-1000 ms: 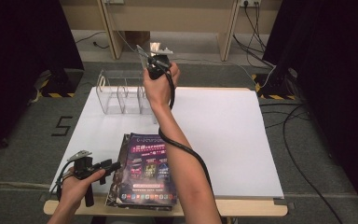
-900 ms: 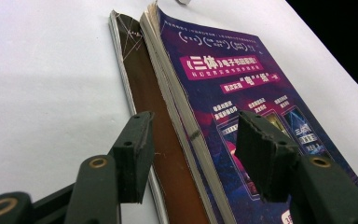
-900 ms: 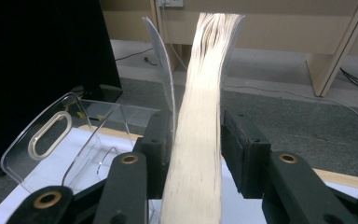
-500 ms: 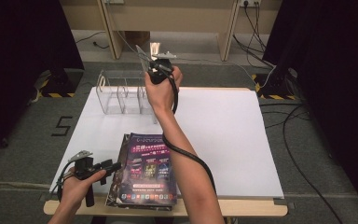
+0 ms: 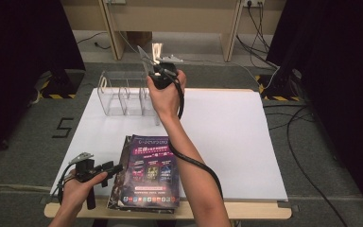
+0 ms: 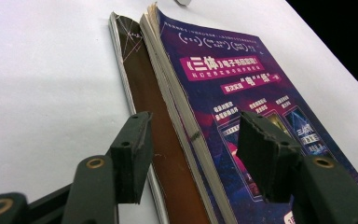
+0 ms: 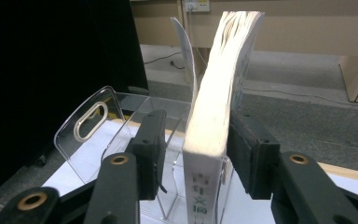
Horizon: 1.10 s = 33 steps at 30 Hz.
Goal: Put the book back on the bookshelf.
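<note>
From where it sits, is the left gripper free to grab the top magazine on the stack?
Probably yes. The left gripper is open at the stack's left edge, its fingers straddling the purple magazine's page edge, with nothing between.
</note>
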Motion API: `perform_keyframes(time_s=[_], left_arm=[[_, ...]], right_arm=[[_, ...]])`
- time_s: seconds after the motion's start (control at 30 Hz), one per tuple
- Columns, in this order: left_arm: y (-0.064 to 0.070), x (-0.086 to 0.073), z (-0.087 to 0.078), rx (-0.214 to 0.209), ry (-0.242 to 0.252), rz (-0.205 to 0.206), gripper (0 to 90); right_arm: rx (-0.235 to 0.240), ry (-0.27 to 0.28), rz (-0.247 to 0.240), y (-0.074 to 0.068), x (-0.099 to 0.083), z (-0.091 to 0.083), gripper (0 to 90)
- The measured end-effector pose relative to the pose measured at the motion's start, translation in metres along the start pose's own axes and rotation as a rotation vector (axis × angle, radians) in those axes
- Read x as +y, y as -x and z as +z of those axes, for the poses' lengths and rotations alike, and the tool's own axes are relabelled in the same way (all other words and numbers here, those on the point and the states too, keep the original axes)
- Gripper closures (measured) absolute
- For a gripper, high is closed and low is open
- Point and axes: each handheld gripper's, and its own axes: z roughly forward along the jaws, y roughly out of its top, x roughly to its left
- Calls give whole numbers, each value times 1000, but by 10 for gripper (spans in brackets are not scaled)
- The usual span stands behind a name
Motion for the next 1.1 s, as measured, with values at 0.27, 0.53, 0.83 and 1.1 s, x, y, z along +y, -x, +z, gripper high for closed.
perform_keyframes(time_s=[0.27, 0.53, 0.83, 1.1], left_arm=[[0, 0, 0, -2, -2, 7, 440], [0, -1, 1, -1, -1, 10, 439], [0, -1, 2, -1, -4, 13, 440], [-1, -2, 2, 6, -5, 11, 440]], right_arm=[[20, 5, -6, 2, -4, -13, 559], [38, 3, -38, 3, -9, -25, 557], [61, 0, -40, 7, -17, -33, 556], [75, -27, -27, 13, -25, -39, 558]])
